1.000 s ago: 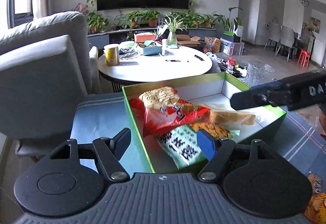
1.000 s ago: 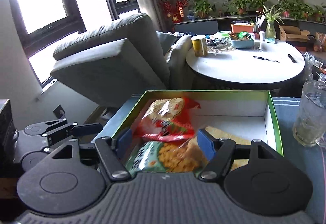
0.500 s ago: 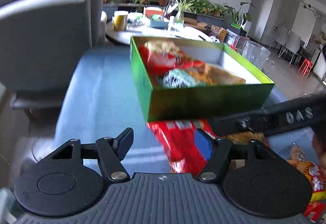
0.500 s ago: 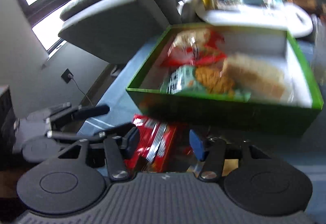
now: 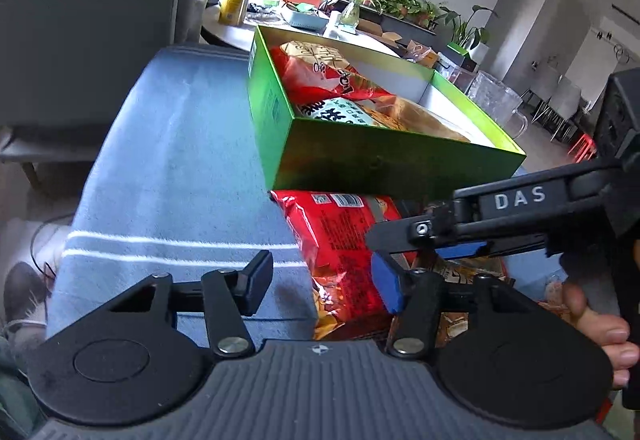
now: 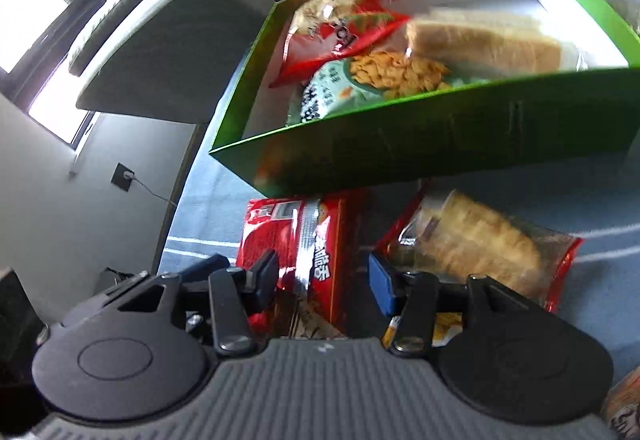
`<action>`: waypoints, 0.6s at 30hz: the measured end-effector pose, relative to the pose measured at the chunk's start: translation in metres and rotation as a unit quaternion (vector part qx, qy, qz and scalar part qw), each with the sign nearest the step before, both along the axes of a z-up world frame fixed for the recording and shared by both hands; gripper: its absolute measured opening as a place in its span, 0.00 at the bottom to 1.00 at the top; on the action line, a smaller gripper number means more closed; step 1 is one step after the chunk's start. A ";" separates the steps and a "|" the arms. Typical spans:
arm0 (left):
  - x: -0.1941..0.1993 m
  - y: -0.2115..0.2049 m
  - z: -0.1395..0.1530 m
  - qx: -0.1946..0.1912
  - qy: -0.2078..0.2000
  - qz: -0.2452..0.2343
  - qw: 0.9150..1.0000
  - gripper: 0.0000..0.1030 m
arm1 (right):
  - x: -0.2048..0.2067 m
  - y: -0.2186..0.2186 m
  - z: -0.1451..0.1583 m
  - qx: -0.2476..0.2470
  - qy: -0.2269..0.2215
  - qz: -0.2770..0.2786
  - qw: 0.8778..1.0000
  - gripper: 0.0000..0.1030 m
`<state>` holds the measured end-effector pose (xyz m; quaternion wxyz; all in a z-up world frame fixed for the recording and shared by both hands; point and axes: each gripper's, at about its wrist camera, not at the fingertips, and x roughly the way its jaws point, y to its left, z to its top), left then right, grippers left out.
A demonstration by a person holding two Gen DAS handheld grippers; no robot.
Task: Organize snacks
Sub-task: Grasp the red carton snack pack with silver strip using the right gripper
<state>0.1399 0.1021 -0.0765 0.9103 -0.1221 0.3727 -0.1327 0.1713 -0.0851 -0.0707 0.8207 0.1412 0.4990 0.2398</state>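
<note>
Both spread wide, holding nothing: left gripper (image 5: pixel 320 282), right gripper (image 6: pixel 324 276) astride glossy red foil snack bag (image 6: pixel 316 240), lying just before shiny green cardboard box (image 6: pixel 440 143).

We see box (image 5: pixel 360 159) on counter (image 5: pixel 172 167), three snack packs inside. Before box, chip bag (image 5: pixel 340 240) lies left, cracker pack (image 6: pixel 480 244) right. Armchair (image 5: pixel 88 19) left of box, round table (image 5: pixel 240 31) behind it. Glass pitcher (image 5: pixel 496 99) right of box.
</note>
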 end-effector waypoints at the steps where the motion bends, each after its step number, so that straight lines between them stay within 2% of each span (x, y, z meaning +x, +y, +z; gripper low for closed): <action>1: 0.000 0.001 0.000 -0.006 0.001 -0.002 1.000 0.44 | 0.001 0.000 -0.002 0.001 0.003 -0.001 1.000 0.82; 6: -0.003 -0.002 0.001 -0.016 0.002 -0.017 1.000 0.34 | 0.003 0.001 -0.002 0.011 0.012 -0.002 1.000 0.82; 9: -0.007 -0.006 0.003 -0.009 -0.001 -0.014 1.000 0.33 | 0.001 0.008 -0.001 0.013 0.007 0.013 1.000 0.81; 13: -0.018 -0.005 0.021 -0.001 -0.031 0.001 1.000 0.33 | -0.013 0.017 0.010 -0.002 -0.037 0.021 0.999 0.81; 18: -0.028 -0.008 0.054 0.012 -0.084 0.012 0.996 0.33 | -0.033 0.021 0.044 0.002 -0.120 0.037 0.992 0.81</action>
